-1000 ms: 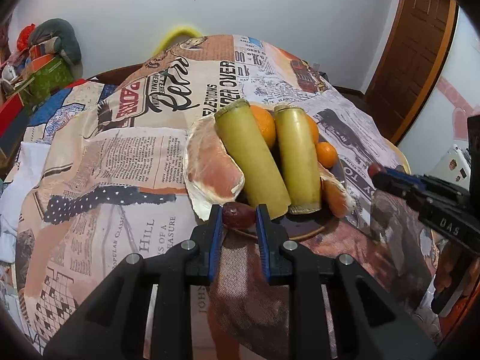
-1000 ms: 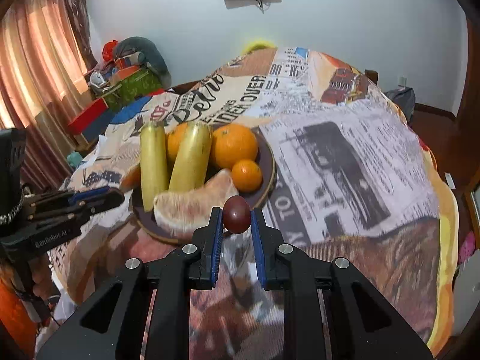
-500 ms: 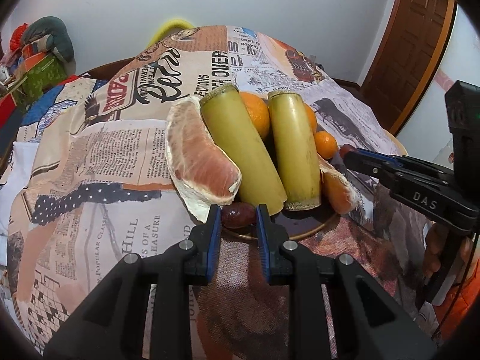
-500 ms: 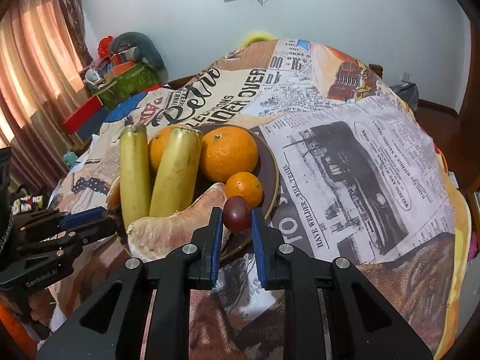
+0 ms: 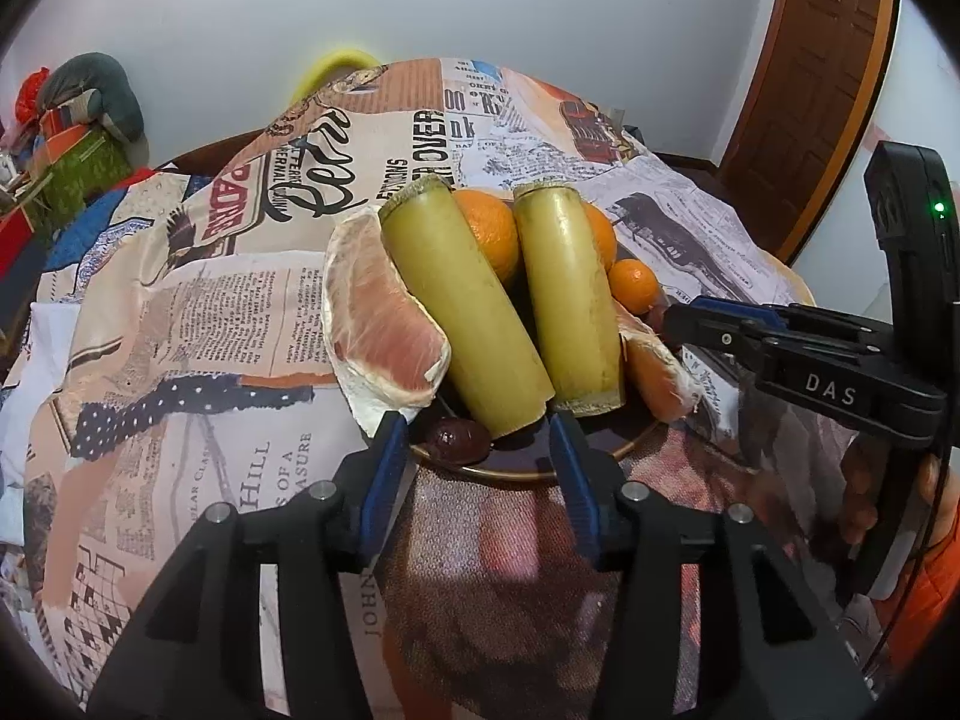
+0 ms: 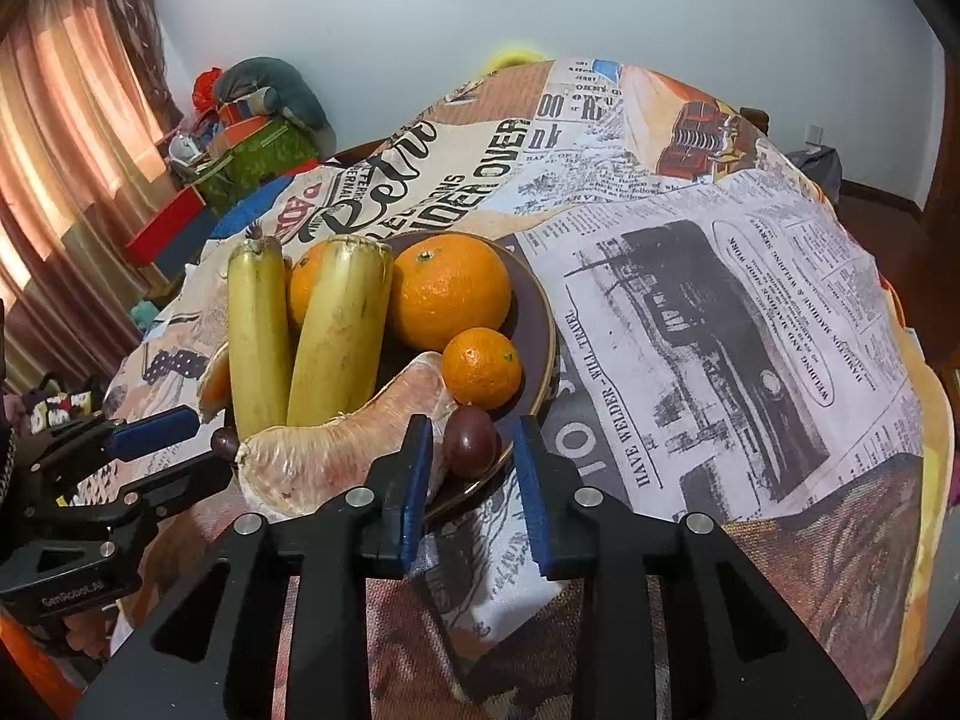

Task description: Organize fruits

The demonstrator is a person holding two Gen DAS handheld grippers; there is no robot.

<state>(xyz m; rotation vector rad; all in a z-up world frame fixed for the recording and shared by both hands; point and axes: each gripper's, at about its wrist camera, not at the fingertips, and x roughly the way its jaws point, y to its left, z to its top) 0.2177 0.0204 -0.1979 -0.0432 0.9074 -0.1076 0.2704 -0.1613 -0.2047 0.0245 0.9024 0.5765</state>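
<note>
The dark plate (image 5: 534, 468) lies just ahead of both grippers. Left gripper (image 5: 477, 450) spread, a dark red fruit (image 5: 457, 438) between its fingers; right gripper (image 6: 471, 447) also spread — only its view shows the second fruit (image 6: 472, 441).

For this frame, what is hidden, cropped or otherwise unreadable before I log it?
- Second large orange: left wrist view shows only a sliver behind the right sugarcane piece; right wrist view hides most of it between both canes.
- Plate floor: mostly covered by fruit in both views.
- Right-side pomelo wedge: left wrist view, partly behind the cane.
- Dark fruit near the left gripper: contact with the plate is shadowed.
- Right gripper: the person's hands are cropped.
</note>
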